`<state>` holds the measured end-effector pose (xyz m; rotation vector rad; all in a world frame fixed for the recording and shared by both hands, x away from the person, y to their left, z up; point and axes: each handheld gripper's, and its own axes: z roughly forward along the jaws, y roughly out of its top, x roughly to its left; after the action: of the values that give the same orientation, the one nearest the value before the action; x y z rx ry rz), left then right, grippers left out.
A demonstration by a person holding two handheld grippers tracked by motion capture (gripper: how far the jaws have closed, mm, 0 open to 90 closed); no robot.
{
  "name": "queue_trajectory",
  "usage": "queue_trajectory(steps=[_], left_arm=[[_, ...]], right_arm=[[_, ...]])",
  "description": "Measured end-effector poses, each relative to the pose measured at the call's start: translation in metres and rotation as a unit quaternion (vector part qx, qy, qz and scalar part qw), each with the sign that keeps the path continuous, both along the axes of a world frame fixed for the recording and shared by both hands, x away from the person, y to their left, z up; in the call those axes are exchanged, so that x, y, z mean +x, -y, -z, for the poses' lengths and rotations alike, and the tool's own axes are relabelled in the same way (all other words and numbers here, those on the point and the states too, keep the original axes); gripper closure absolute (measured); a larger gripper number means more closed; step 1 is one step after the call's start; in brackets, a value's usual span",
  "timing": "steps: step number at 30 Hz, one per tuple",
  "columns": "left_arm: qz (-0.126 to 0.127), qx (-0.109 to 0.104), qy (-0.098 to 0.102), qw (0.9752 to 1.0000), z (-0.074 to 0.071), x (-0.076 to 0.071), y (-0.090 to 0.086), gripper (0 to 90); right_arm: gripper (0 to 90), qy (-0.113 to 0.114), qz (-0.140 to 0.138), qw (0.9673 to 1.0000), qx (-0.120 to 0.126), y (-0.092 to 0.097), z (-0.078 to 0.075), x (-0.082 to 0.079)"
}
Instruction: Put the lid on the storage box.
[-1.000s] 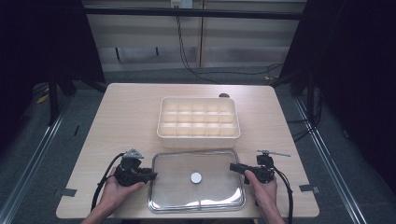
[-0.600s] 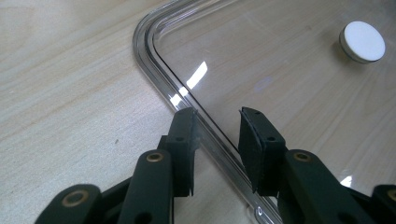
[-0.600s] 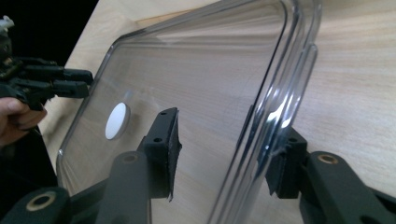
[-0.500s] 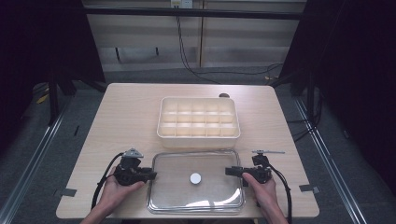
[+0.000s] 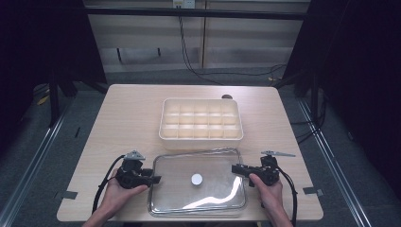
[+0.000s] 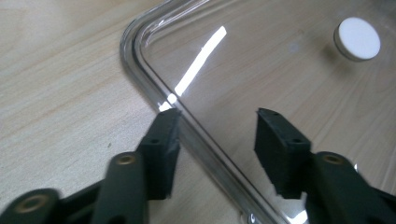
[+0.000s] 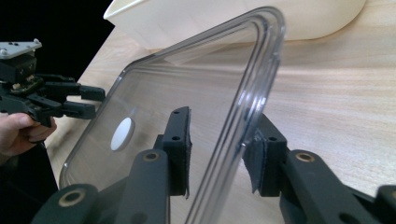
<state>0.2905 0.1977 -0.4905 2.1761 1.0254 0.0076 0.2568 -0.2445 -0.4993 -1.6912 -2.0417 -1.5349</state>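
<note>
Nearest the person, the clear rectangular plastic lid [image 5: 197, 182] with its small white round knob [image 5: 196, 179] lies flat at the table's front edge, and both tools are at its short sides. The right gripper [image 7: 219, 144] has its jaws spread astride the lid's raised rim, one pad over the panel, one outside it, not yet pinching as far as I can tell. The left gripper [image 6: 215, 140] is also spread, straddling its own edge near a rounded corner. The risk is plain: the rim is thin, slick and glossy, so if one side closes before the other, the lid may skate across the pale wooden table [image 5: 127, 118] or tip up and slip out. A shallow bite on that curved lip could let it drop. Compared with a second ago, the right gripper has moved inward onto the rim; the left has hardly shifted. Beyond the lid, just behind it, sits the cream plastic compartment tray [image 5: 201, 119], seemingly empty.
</note>
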Motion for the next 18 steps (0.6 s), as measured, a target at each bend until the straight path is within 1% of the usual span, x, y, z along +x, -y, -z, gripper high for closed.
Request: queue_trajectory(steps=[2, 3, 4, 5, 6, 7, 8, 11, 12, 13, 14, 15, 16, 17, 18], left_arm=[[-0.007, -0.004, -0.002, 1.0000, 0.000, 0.001, -0.004, 44.6], [-0.014, -0.010, -0.004, 0.9998, 0.001, 0.001, -0.005, 44.9], [-0.013, -0.011, -0.005, 0.9998, 0.001, 0.001, -0.007, 45.0], [-0.011, 0.000, 0.005, 0.9999, 0.001, 0.001, -0.007, 46.5], [-0.010, 0.006, 0.010, 0.9999, 0.001, 0.001, -0.007, 51.7], [-0.013, 0.001, 0.007, 0.9999, 0.001, 0.001, -0.007, 54.0], [-0.017, -0.005, 0.003, 0.9998, 0.001, 0.002, -0.007, 53.3], [-0.001, 0.005, 0.012, 0.9999, 0.001, 0.001, -0.004, 52.6], [-0.003, 0.005, 0.011, 0.9999, 0.001, 0.001, -0.003, 52.5], [-0.002, 0.005, 0.011, 0.9999, 0.001, 0.001, -0.003, 52.1], [-0.001, 0.002, 0.010, 0.9999, 0.001, 0.001, -0.004, 51.8], [0.000, -0.002, 0.008, 1.0000, 0.001, 0.002, -0.004, 51.3], [0.000, -0.007, 0.006, 1.0000, 0.002, 0.002, -0.004, 50.7], [0.002, -0.009, 0.003, 1.0000, 0.002, 0.002, -0.004, 49.5], [0.001, -0.013, 0.001, 0.9999, 0.002, 0.003, -0.004, 48.3]], right_arm=[[67.0, 0.000, 0.002, 1.0000, -0.005, 0.000, 0.000, 0.000], [67.9, -0.001, 0.001, 1.0000, 0.000, 0.001, 0.001, 0.000], [68.1, 0.000, 0.001, 1.0000, 0.007, 0.001, 0.001, 0.000], [68.0, 0.000, 0.000, 0.9999, 0.011, 0.001, 0.001, 0.000], [67.7, 0.002, -0.007, 0.9998, 0.017, 0.002, 0.001, 0.000], [67.7, 0.000, -0.009, 0.9996, 0.027, 0.002, 0.001, 0.000], [66.6, -0.003, -0.013, 0.9992, 0.038, 0.002, 0.001, 0.001], [62.8, -0.013, -0.051, 0.9973, 0.052, -0.007, 0.004, 0.003], [61.7, -0.022, -0.061, 0.9965, 0.052, -0.011, 0.004, 0.004], [61.3, -0.022, -0.066, 0.9967, 0.043, -0.014, 0.003, 0.005], [62.5, -0.018, -0.070, 0.9965, 0.042, -0.015, 0.002, 0.006], [65.4, -0.007, -0.073, 0.9961, 0.049, -0.013, 0.001, 0.006], [66.6, -0.004, -0.074, 0.9955, 0.058, -0.012, -0.001, 0.006], [68.3, 0.003, -0.077, 0.9949, 0.066, -0.012, -0.003, 0.006], [68.7, 0.013, -0.079, 0.9944, 0.069, -0.012, -0.004, 0.005]])
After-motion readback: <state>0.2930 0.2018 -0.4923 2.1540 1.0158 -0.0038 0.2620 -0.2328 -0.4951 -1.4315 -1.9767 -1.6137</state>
